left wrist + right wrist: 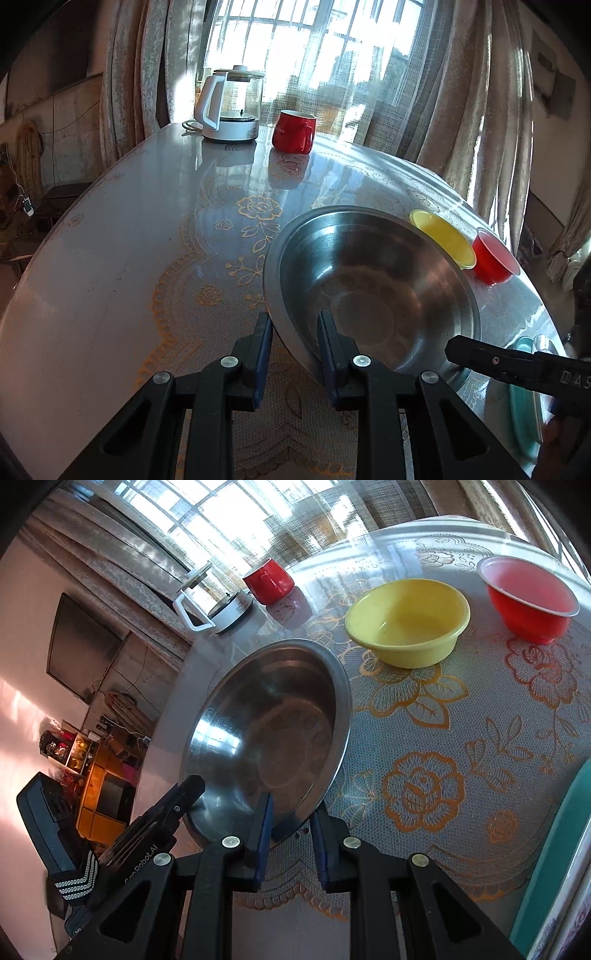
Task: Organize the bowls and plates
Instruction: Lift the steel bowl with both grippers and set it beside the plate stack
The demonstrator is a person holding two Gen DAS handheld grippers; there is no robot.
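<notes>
A wide steel bowl (369, 280) (269, 731) is held tilted over the lace-covered table (461, 738). My left gripper (295, 332) is shut on its near rim, one finger inside the bowl and one outside. My right gripper (291, 819) is shut on the rim at another spot. Each gripper shows in the other's view: the right gripper (480, 354) and the left gripper (177, 797). Beyond the steel bowl stand a yellow bowl (443, 238) (410, 624) and a red bowl (495, 258) (528, 598), both upright. A teal plate (521, 406) (554, 849) lies at the table's right edge.
A glass kettle (232, 107) (218, 602) with a white handle and a red mug (293, 131) (267, 581) stand at the far end by the curtained window. The table's curved left edge drops off toward the room.
</notes>
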